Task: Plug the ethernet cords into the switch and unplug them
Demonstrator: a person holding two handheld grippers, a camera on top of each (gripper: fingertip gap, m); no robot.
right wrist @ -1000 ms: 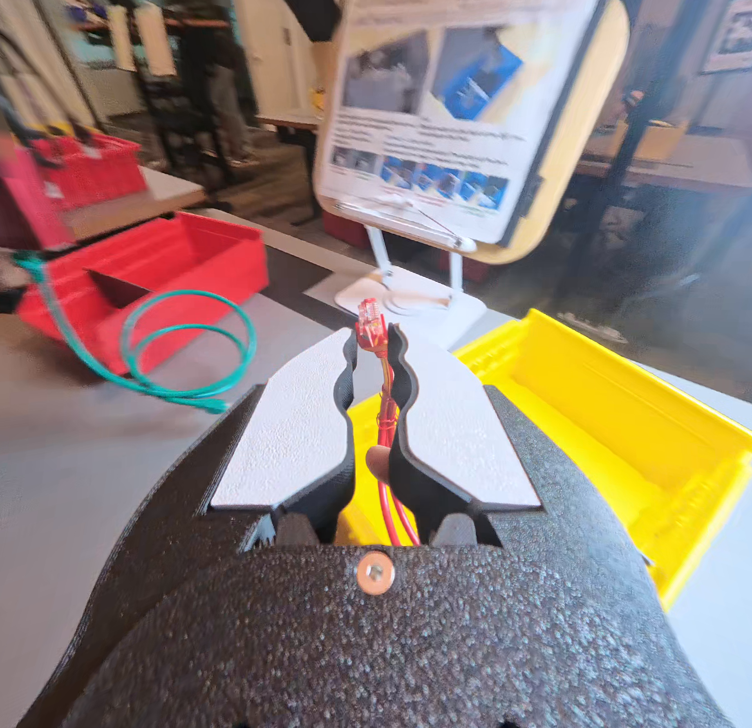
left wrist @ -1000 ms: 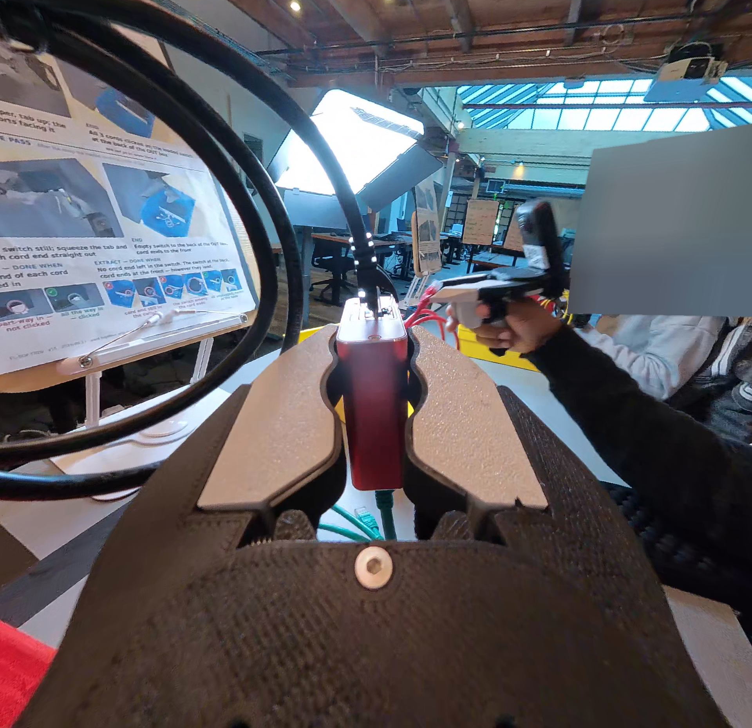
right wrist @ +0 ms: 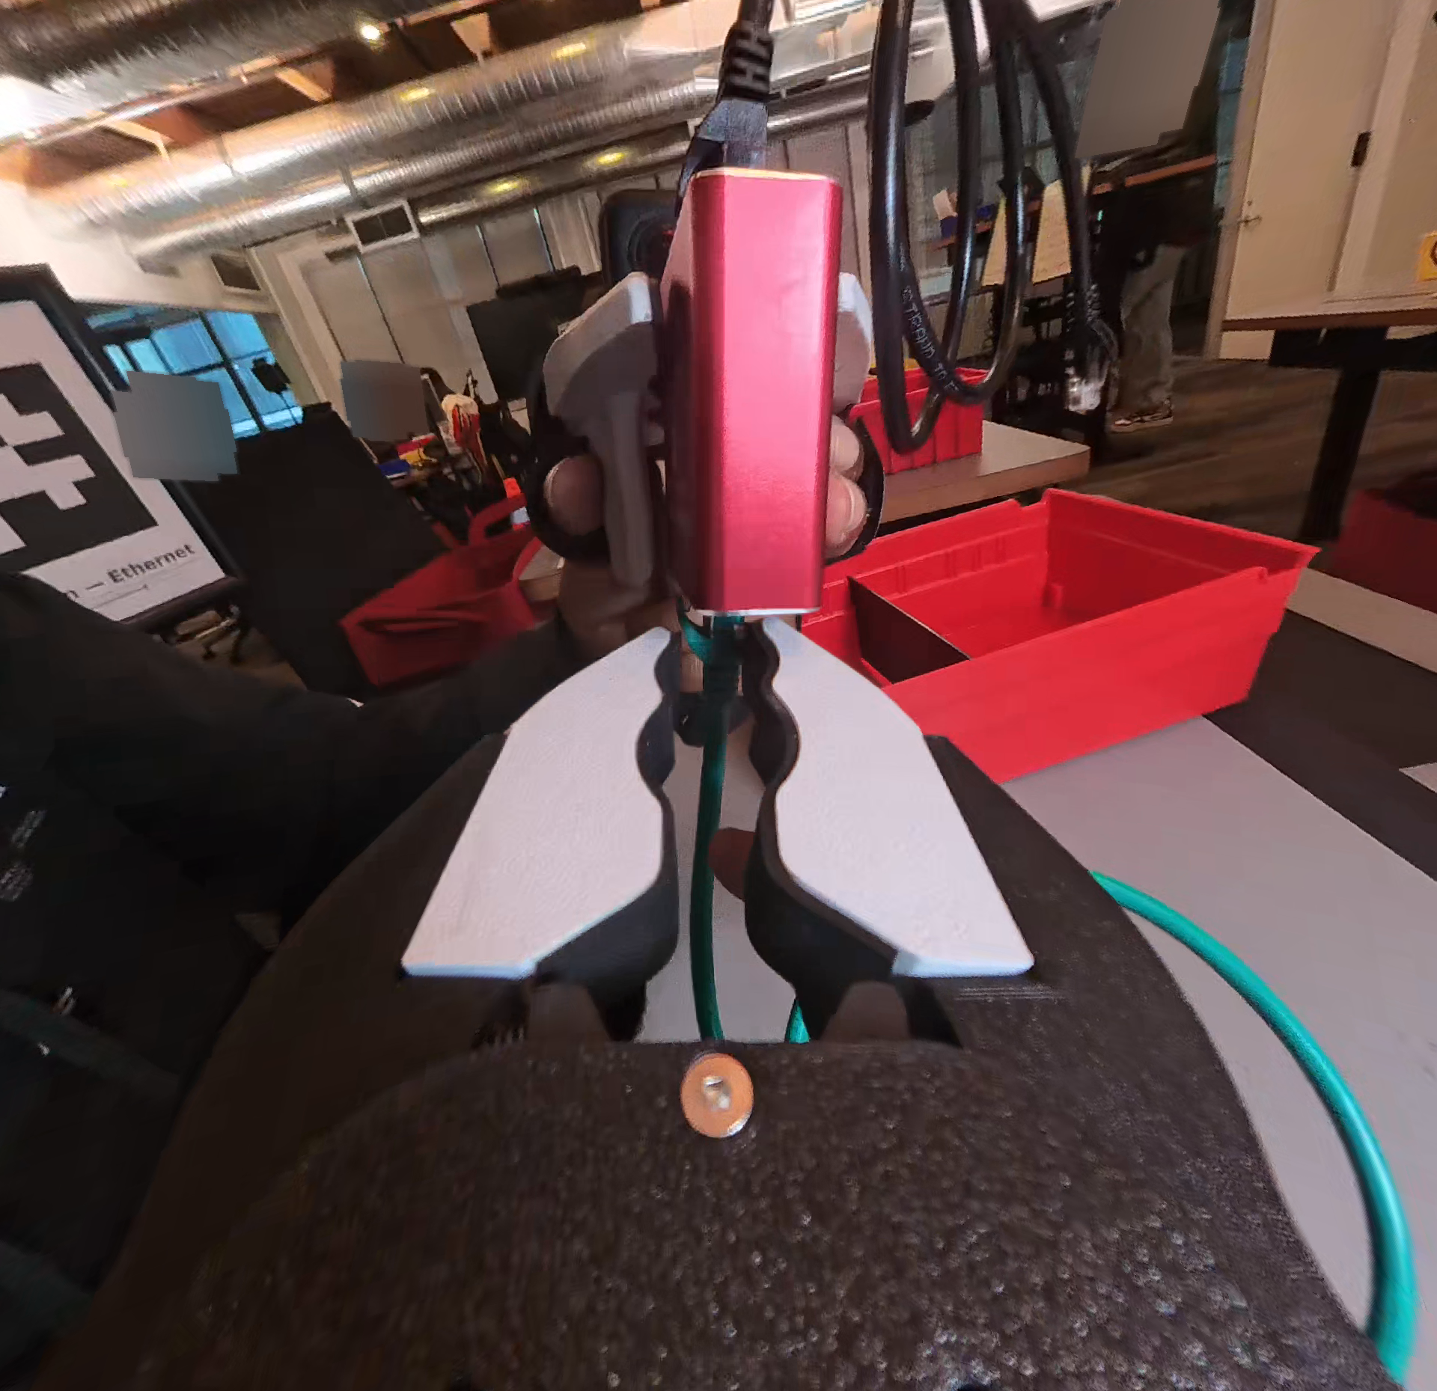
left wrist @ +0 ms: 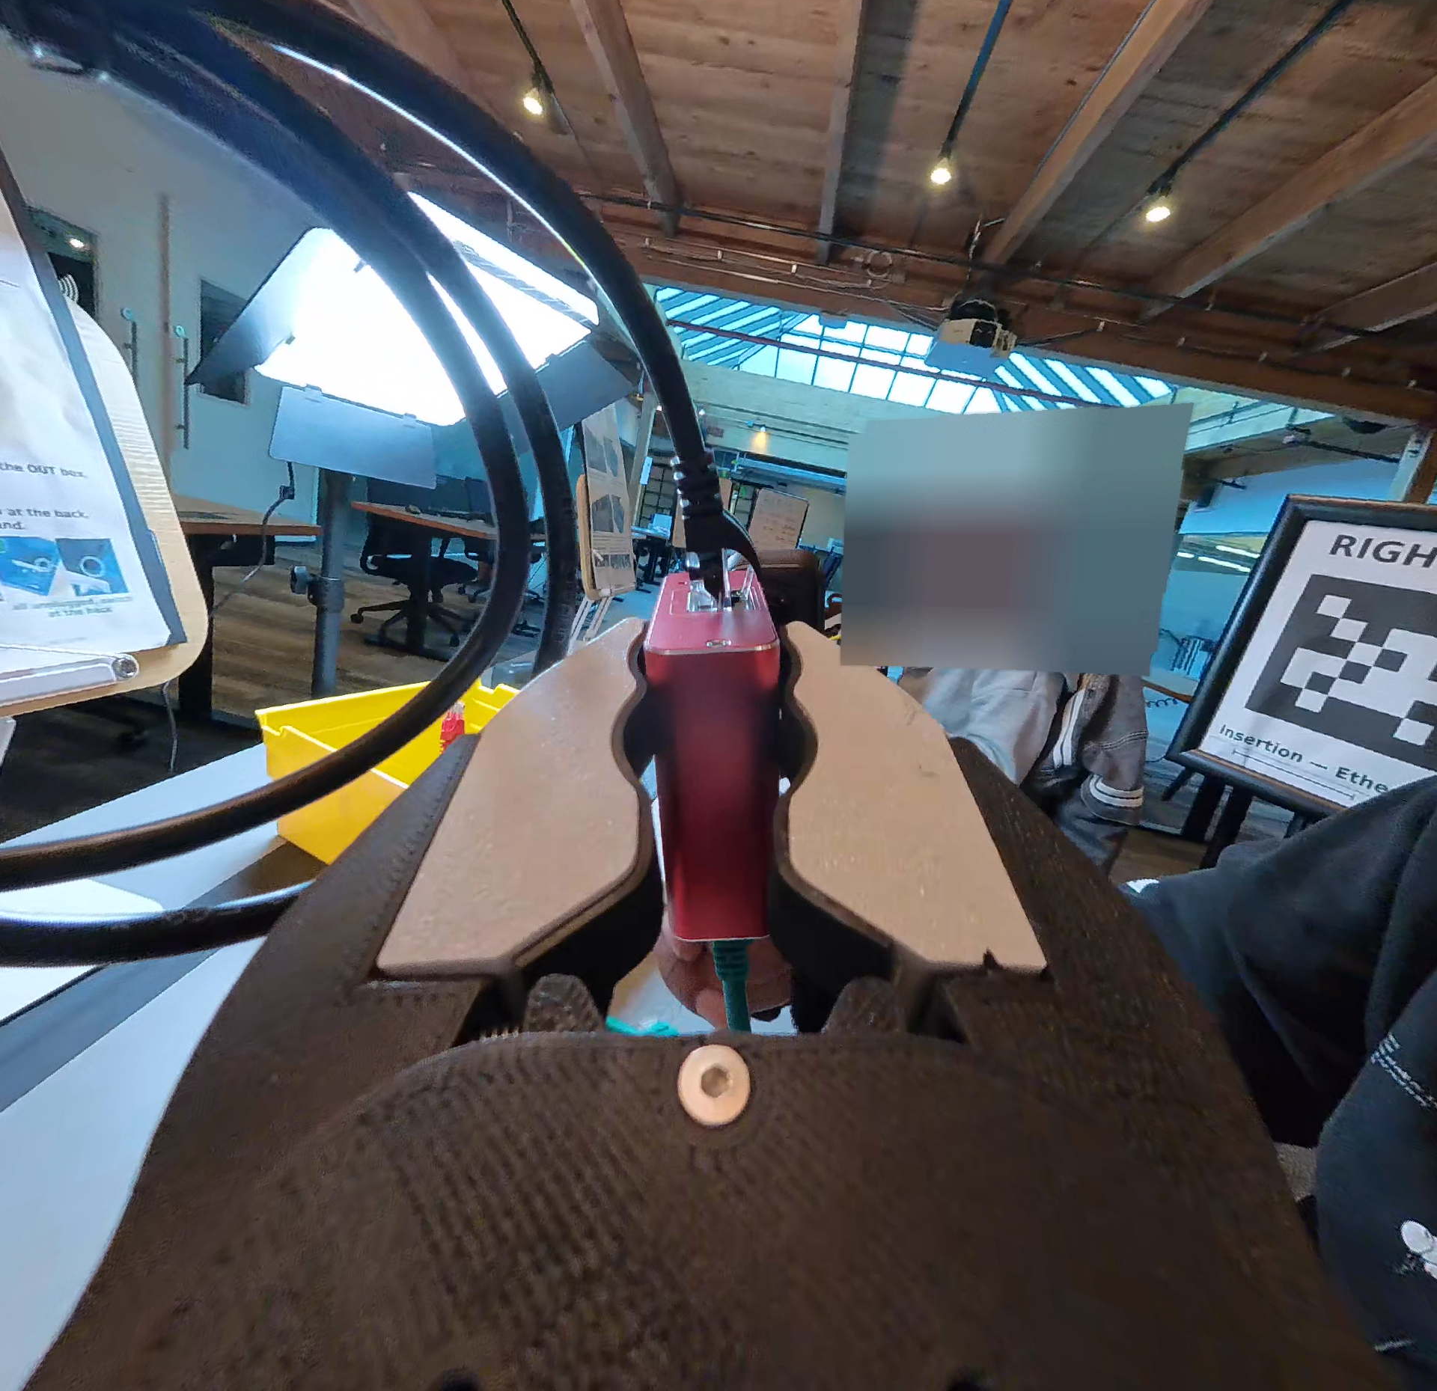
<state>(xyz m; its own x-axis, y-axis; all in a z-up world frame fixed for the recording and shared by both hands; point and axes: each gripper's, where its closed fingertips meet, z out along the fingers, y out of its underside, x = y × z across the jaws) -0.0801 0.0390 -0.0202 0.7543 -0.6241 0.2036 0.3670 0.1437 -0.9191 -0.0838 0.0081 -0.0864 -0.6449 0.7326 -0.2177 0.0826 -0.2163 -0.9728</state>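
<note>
Left claw point(left wrist: 711, 654): clamped on the red switch point(left wrist: 711, 771), fingers pressed against both its long sides; held upright in the air above the surface point(right wrist: 1166, 848).
Switch: a black cord point(left wrist: 498, 498) plugged into its top end, looping wide to the left; a green cord point(right wrist: 711, 848) entering its bottom end.
Right claw point(right wrist: 715, 654): just under the switch, fingers closed round the green cord at its plug; whether the plug is fully seated is hard to tell.
Green cord: runs back between the right fingers and curves off to the right over the grey surface.
Red bin point(right wrist: 1089, 638): on the surface to the right, behind the switch.
Yellow bin point(left wrist: 350, 747): on the surface at the left, seen through the black loop.
</note>
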